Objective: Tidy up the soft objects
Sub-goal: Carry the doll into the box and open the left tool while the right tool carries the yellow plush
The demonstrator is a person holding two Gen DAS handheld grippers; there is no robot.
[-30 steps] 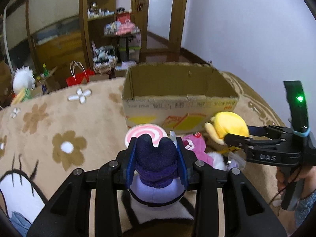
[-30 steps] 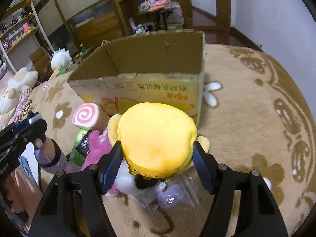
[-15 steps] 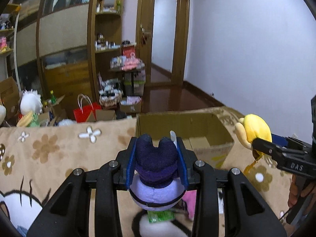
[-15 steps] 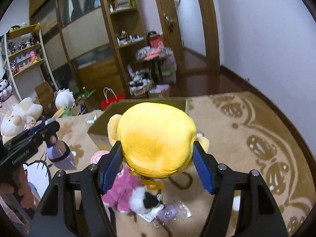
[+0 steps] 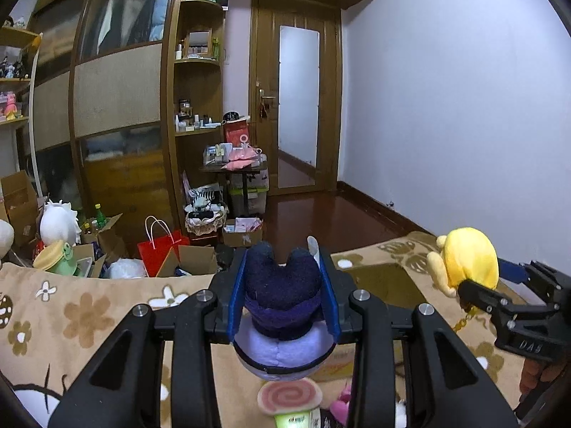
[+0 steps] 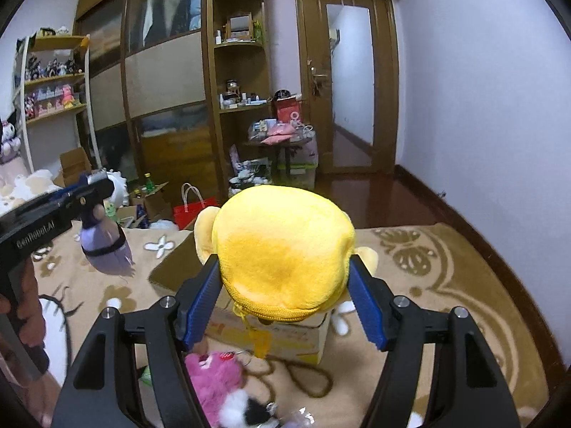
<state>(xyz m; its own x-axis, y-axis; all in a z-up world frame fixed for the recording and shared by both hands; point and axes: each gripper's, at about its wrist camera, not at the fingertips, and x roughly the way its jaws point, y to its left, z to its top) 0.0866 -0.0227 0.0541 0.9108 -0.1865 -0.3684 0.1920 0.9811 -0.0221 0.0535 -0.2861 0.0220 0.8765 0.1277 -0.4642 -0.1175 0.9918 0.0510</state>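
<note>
A lived-in bedroom in a home

A tall dark-wood wardrobe with panelled sliding doors (image 5: 114, 92) stands beside built-in wooden corner shelves (image 5: 198, 60) crowded with bottles and jars; a wooden door with a frosted glass pane (image 5: 298, 100) opens off the polished red-brown wooden floor (image 5: 321, 217), and a beige blanket with brown flower print (image 5: 85, 314) covers the bed, beyond which a red paper shopping bag (image 5: 160, 249) sits among open cardboard boxes

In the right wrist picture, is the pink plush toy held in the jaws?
No, the pink plush toy lies on the blanket below; the jaws hold the yellow plush.
</note>
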